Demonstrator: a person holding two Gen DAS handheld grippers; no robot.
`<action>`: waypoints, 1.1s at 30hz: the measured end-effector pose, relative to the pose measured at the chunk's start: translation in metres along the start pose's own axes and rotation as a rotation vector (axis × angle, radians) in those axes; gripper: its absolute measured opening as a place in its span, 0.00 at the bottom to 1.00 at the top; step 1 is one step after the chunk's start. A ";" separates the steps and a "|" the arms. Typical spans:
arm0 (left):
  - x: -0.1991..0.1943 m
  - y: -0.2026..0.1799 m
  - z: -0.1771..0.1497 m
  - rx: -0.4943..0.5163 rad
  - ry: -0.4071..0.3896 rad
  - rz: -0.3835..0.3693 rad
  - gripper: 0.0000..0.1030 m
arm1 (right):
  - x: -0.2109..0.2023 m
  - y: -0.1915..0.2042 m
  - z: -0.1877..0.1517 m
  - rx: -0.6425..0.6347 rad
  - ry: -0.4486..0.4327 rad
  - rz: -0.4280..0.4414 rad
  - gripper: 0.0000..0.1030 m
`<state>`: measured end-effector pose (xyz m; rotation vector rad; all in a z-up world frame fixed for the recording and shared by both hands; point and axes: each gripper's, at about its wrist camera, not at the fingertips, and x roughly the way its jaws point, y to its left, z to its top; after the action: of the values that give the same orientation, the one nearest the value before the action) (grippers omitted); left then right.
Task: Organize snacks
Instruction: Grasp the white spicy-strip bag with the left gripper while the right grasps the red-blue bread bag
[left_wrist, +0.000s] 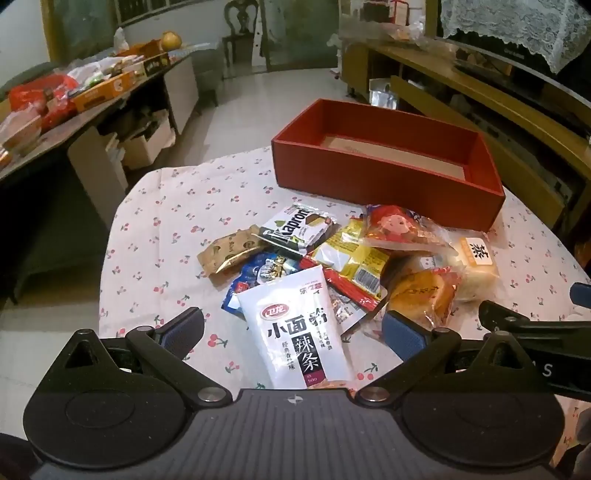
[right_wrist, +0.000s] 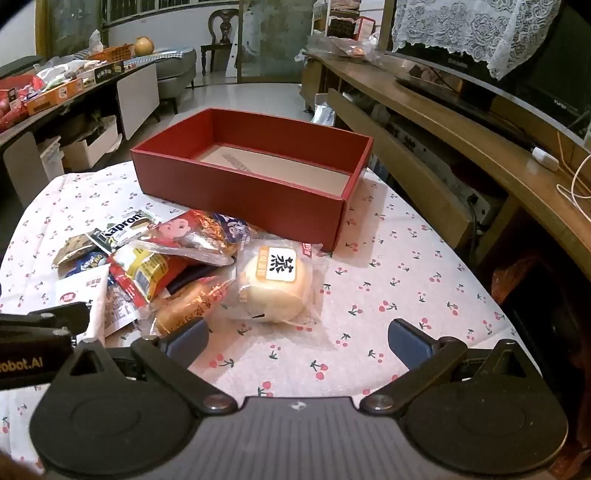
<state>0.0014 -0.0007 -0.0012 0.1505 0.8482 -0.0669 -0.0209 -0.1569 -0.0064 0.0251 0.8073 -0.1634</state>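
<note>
Cherry-print table (right_wrist: 406, 266) bears heaped snacks (left_wrist: 325, 266) beside an empty red box (right_wrist: 240, 192), ready for filling; left tongs (left_wrist: 293, 325) and right tongs (right_wrist: 297, 338) gape wide, holding nothing.

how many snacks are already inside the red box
0. The red box shows only bare cardboard floor in both views, though its near wall hides a strip. All snacks lie piled on the tablecloth in front, like the white bun and white spicy-strip packet.

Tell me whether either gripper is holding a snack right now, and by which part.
Nothing is held. The left gripper and right gripper both stand open above the pile of wrapped snacks.
</note>
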 end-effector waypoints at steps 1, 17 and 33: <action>0.001 -0.001 0.000 -0.004 0.009 -0.003 1.00 | 0.000 0.000 0.000 0.000 0.002 0.000 1.00; 0.004 0.009 -0.001 -0.035 0.027 -0.020 1.00 | 0.003 -0.003 -0.001 0.038 0.042 0.068 1.00; 0.009 0.020 -0.004 -0.049 0.046 -0.008 1.00 | 0.009 -0.001 0.003 0.070 0.075 0.107 1.00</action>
<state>0.0063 0.0194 -0.0089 0.1031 0.8959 -0.0500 -0.0123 -0.1591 -0.0106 0.1409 0.8731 -0.0899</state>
